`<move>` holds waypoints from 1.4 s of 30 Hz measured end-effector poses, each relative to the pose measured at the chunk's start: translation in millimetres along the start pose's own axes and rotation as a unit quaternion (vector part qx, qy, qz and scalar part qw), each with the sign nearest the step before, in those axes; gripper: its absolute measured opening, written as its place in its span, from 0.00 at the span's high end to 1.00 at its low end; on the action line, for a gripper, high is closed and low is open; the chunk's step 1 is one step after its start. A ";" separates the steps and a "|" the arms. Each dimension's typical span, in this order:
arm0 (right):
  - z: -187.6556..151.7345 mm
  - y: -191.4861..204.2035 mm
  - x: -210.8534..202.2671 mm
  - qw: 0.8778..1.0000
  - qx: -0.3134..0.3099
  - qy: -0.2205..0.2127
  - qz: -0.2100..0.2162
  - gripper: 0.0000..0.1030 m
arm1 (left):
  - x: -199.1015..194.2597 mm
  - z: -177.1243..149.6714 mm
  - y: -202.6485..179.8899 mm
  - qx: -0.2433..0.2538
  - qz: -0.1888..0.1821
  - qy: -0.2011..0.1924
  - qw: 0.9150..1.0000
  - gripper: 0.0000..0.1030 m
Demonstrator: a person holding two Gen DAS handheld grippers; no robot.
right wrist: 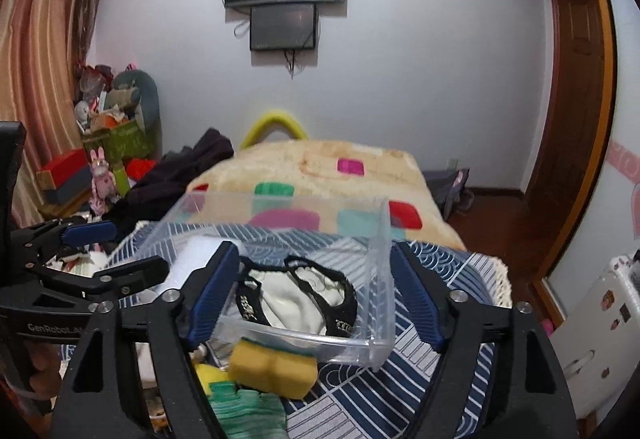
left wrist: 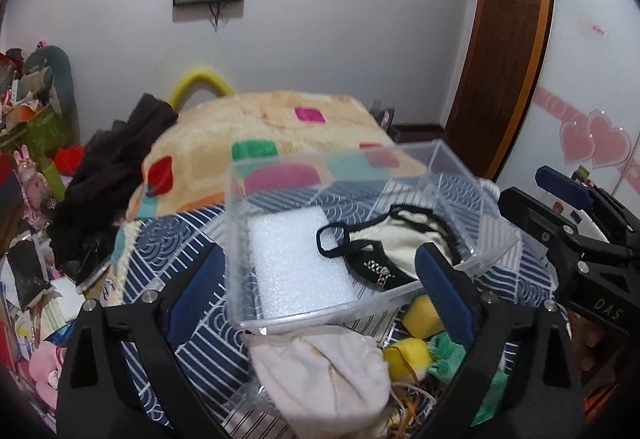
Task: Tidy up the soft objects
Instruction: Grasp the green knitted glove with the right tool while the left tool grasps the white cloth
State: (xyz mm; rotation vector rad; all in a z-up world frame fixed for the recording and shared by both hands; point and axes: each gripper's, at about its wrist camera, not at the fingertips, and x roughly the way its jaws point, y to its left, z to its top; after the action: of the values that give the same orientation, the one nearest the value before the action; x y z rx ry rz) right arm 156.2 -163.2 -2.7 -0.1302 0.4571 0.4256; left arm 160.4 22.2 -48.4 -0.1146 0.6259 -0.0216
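A clear plastic box [left wrist: 492, 245] [right wrist: 382, 271] stands on the blue patterned bedspread. Inside lie a white foam block [left wrist: 296, 259] and a black-trimmed cream face mask [left wrist: 396, 239] [right wrist: 296, 295]. In front of the box lie a whitish cloth mask [left wrist: 328, 371], yellow sponges [left wrist: 420, 313] [right wrist: 272, 367] and a green cloth [left wrist: 444, 355] [right wrist: 244, 407]. My left gripper [left wrist: 320, 291] is open and empty, its fingers either side of the box's near end. My right gripper [right wrist: 316, 299] is open and empty, straddling the box's right part. Each gripper shows in the other's view [left wrist: 576, 223] [right wrist: 108, 251].
A fluffy beige blanket [right wrist: 320, 167] with coloured squares covers the bed beyond. Dark clothes [left wrist: 116, 167] pile at its left. Cluttered boxes and toys [right wrist: 108, 135] stand at the far left. A wooden door [right wrist: 576, 99] and a white cabinet [right wrist: 600, 323] are at the right.
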 end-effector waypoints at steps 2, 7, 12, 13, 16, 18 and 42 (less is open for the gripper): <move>3.0 3.1 -7.9 1.000 -0.001 -0.012 0.000 0.22 | -15.7 0.8 1.4 0.000 0.000 -0.019 1.000 0.02; 3.2 11.2 -20.2 1.000 -0.004 -0.028 0.005 0.21 | -40.2 -2.3 4.2 0.000 -0.004 -0.041 0.999 0.01; -15.8 23.9 -18.2 1.000 -0.006 -0.010 0.018 0.21 | -43.2 -18.2 4.2 0.001 0.003 -0.038 0.999 0.01; -21.6 26.9 -16.6 1.000 -0.009 -0.003 0.016 0.21 | -40.5 -21.6 4.1 0.000 0.003 -0.034 0.999 0.01; -38.8 31.9 -10.1 1.000 -0.011 0.021 0.016 0.21 | -29.3 -34.6 1.7 0.003 0.002 -0.010 1.000 0.01; -50.1 31.8 -7.3 0.999 -0.004 0.037 0.022 0.21 | -25.2 -44.2 -0.4 0.008 0.005 0.000 1.000 0.01; -115.4 19.6 9.8 0.984 0.042 0.148 0.092 0.67 | 12.2 -98.4 -0.3 -0.001 -0.036 0.066 0.997 0.46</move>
State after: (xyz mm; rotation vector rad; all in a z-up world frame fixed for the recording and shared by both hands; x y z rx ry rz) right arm 109.6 -166.8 -110.4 -0.0697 0.7822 0.5707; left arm 112.7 11.4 -134.7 -0.1376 0.7546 -0.0985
